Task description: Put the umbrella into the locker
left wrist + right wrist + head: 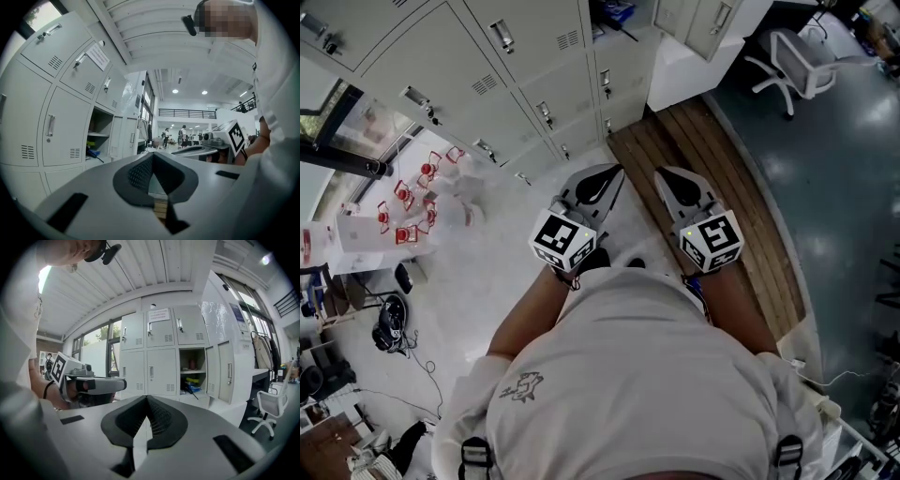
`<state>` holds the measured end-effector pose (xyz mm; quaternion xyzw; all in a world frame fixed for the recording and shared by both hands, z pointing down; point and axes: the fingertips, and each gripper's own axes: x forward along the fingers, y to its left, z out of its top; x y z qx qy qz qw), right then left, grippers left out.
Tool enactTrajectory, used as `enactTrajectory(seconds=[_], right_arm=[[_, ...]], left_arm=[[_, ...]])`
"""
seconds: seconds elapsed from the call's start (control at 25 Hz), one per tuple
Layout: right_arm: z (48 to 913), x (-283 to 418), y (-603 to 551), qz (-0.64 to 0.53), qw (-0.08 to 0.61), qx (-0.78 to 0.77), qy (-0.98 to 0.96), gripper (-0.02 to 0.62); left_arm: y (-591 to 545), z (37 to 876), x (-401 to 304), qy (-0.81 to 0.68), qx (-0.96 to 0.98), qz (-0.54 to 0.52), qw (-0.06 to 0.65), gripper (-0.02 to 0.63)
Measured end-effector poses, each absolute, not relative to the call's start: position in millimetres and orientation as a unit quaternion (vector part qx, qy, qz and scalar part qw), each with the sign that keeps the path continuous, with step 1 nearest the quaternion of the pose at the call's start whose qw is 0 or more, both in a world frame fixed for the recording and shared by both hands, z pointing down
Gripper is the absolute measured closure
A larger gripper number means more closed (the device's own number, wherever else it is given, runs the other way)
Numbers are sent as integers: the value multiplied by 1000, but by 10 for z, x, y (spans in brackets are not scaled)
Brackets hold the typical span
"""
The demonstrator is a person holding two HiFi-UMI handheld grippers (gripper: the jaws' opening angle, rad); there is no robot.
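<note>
Two claws, left (602, 176) and right (671, 178), are held side by side, each with its jaws together and nothing between them. At two o'clock from the right claw, the blue umbrella (190, 388) lies on the lower shelf of the open locker (200, 357).

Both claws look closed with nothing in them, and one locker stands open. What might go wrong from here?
1. The left gripper and right gripper are shut and empty, and no umbrella is clearly in view, so it must first be found and gripped securely.
2. The open locker already holds items on its lower shelf; an umbrella could knock them out.
3. Its open door could get bumped.
</note>
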<state>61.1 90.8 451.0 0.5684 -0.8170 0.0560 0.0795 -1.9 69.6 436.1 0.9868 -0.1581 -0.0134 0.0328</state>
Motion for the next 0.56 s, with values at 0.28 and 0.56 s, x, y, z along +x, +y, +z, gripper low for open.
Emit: enactTrajectory(seconds=[0.28,0.56], right_arm=[[4476,733,1228,55,70,570,-817,554],[4452,906,1473,56,60,582,-809,554]], left_arm=[[1073,4335,194,-139,990,1,13,595],[1365,4329,358,-123,992,6,7,595]])
